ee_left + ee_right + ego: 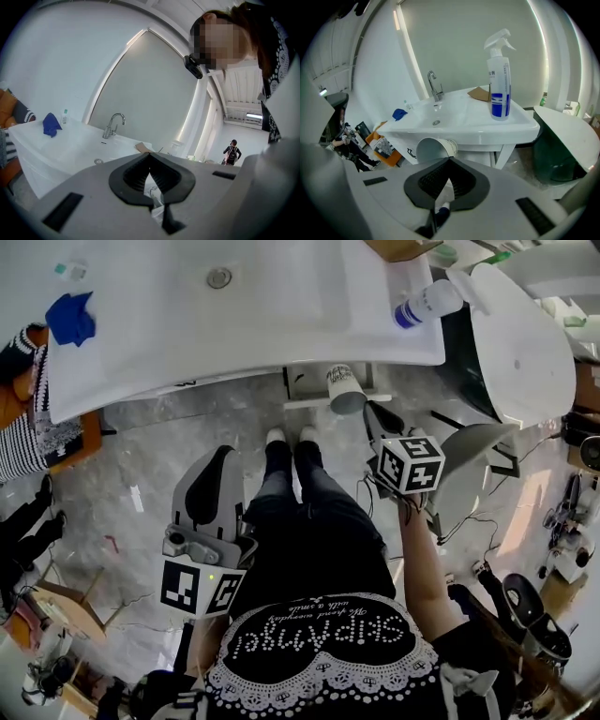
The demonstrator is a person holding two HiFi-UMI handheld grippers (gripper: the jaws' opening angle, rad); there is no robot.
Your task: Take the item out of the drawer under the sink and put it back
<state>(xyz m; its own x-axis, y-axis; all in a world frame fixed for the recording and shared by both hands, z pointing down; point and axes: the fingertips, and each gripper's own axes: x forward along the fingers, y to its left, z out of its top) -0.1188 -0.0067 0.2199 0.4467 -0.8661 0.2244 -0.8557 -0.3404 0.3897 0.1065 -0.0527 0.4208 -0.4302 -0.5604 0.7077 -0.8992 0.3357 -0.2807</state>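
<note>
Head view: right claw (pixel 372 416) is up by the sink's (pixel 281 334) front edge with the cup (pixel 345 390) at its tip, in mid-air. Left claw (pixel 217 463) hangs low beside the person's leg.

Left gripper view: jaws pressed together, nothing in them.

Right gripper view: jaws pinching the cup's rim. The cup lies sideways below the sink, and a spray bottle (pixel 499 89) stands on top.

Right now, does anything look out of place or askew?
Only the paper cup: it is tipped sideways in front of the sink, held at the tips of the shut right gripper. Nothing looks spilled.
</note>
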